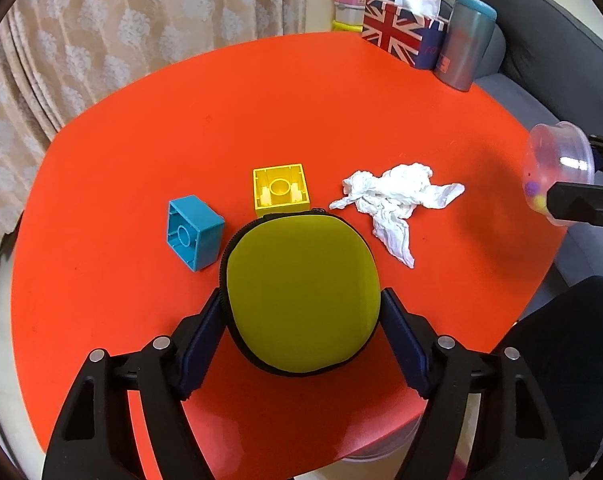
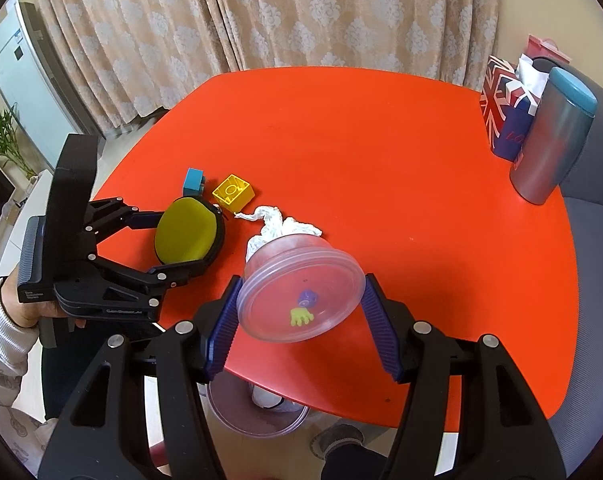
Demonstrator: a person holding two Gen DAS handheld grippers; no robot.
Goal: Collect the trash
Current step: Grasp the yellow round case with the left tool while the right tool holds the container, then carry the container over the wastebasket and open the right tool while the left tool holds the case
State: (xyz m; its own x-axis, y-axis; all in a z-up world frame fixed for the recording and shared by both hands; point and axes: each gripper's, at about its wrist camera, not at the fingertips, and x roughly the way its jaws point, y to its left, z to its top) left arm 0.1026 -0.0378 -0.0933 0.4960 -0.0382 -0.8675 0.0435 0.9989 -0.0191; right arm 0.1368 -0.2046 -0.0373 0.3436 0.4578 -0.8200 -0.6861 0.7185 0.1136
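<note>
1. Black linkages fill the bottom of the left wrist view, where the left gripper (image 1: 301, 320) has its blue pads pressed against both sides of a yellow-green zip case (image 1: 301, 296), pinching it at centre frame.
2. Just above the case on the red table (image 1: 261, 100) stand a yellow block (image 1: 279, 190), hollow side up, and a blue block (image 1: 193, 236) tipped on its side to the left of it.
3. Right of the yellow block lies the crumpled white tissue (image 1: 393, 204), the trash here, flat on the table and touched by neither gripper.
4. At the right edge of that frame a clear plastic tub (image 1: 557, 168) shows, with a black finger in front of it.
5. From the right wrist view, the right gripper (image 2: 301, 312) clamps that tub (image 2: 301, 292) between its ribbed blue pads at lower centre; small purple and green toy bits sit inside it.
6. Behind the tub the tissue (image 2: 277, 220) pokes out, mid-frame.
7. At the left, the left gripper (image 2: 181, 240) holds the case (image 2: 187, 236), with the blocks beyond it.
8. In the upper right stand a Union Jack box (image 2: 501, 108) and a grey tumbler (image 2: 549, 144).
9. Patterned curtains (image 2: 261, 12) hang across the top.
</note>
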